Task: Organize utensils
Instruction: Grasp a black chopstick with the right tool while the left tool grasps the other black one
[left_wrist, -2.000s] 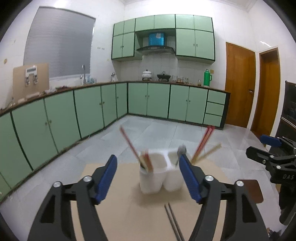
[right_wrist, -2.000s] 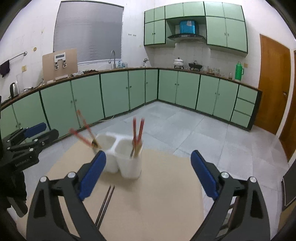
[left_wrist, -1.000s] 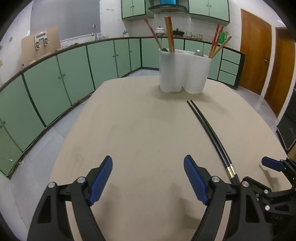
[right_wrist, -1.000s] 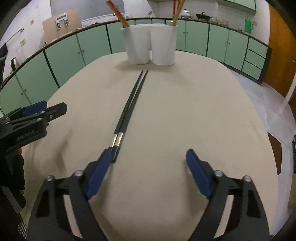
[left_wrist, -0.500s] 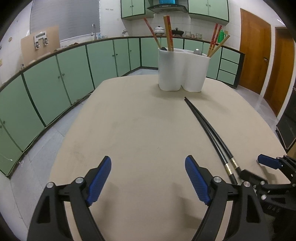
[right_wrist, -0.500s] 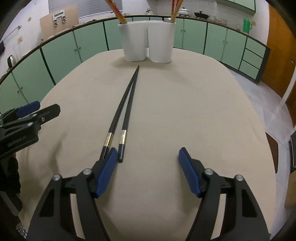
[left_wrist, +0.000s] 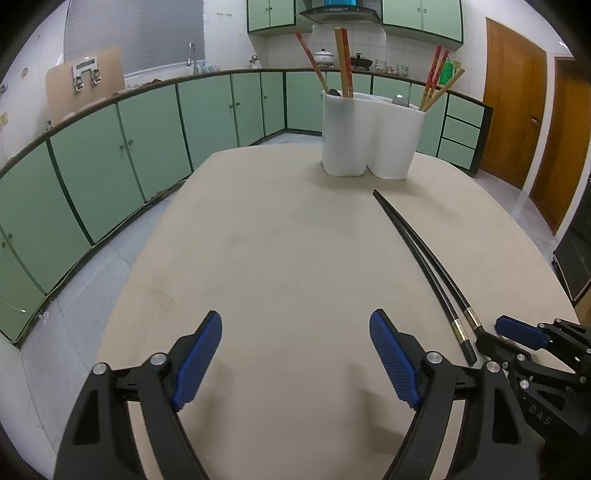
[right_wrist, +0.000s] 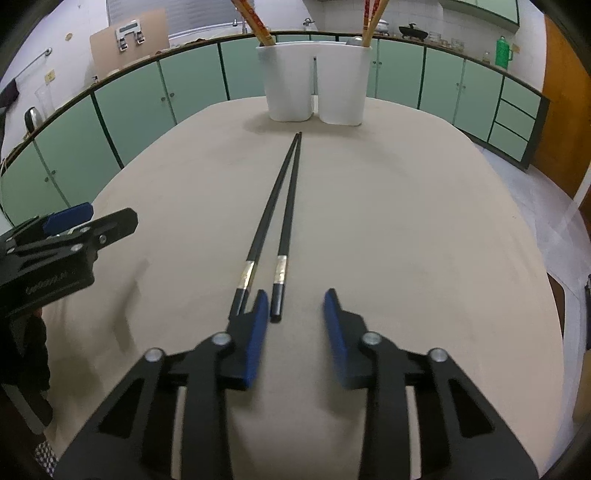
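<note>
Right gripper (right_wrist: 293, 308), lower centre of frame: jaws closing, the butt end of one of the black chopsticks (right_wrist: 284, 218) between them, pads apparently not yet pressing it. Left gripper (left_wrist: 295, 343), bottom of frame: jaws wide, nothing between. White utensil holder (right_wrist: 314, 83) at top centre on the table (right_wrist: 424, 221).

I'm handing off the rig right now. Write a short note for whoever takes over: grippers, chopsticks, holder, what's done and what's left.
Left gripper: open, empty, over bare table.
Right gripper: jaws closing at the near ends of the black chopsticks; one end lies between the pads, the other outside the left pad; not gripped yet.
White holder: at the far edge, red and wooden chopsticks already in it.
Left: grip the black pair and put it in the holder.
</note>
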